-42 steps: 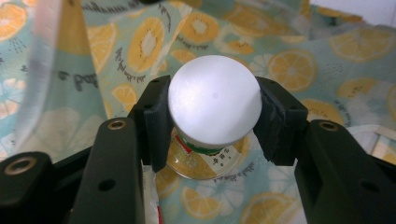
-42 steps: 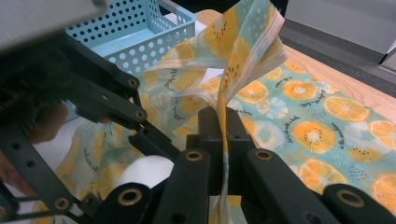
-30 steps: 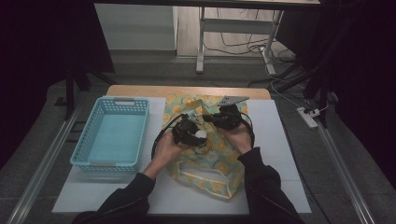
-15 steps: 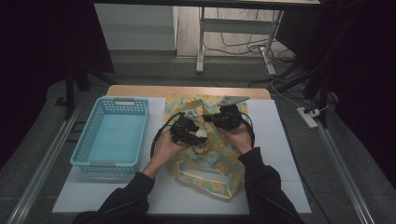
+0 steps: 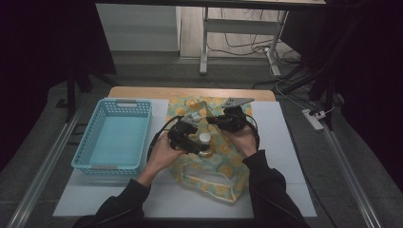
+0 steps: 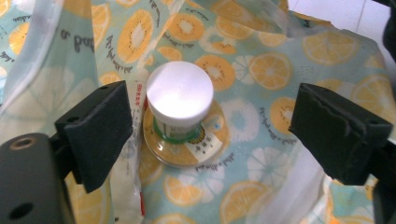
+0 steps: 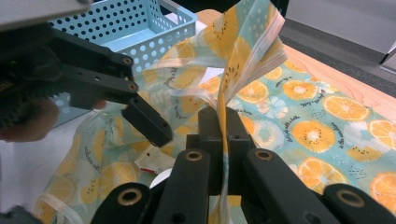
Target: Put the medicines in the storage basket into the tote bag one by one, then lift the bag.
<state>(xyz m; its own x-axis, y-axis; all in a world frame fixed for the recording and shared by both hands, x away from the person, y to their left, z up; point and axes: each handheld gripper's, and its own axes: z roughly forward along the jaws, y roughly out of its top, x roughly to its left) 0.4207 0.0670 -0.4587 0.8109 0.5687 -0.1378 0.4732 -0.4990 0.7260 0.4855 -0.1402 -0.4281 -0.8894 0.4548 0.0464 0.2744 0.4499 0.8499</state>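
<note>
Upright, white-capped jar (image 6: 180,109) between parted left jaws

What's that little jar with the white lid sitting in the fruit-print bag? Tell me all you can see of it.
The jar is small and round, with a plain white lid that looks like plastic, a green band just below it and a yellowish label with small print too fine to read. It stands upright on the bag, a thin cloth or plastic printed with orange slices. The left gripper hovers over it, jaws open on either side, not touching it. A white packet edge lies against its side.
</note>
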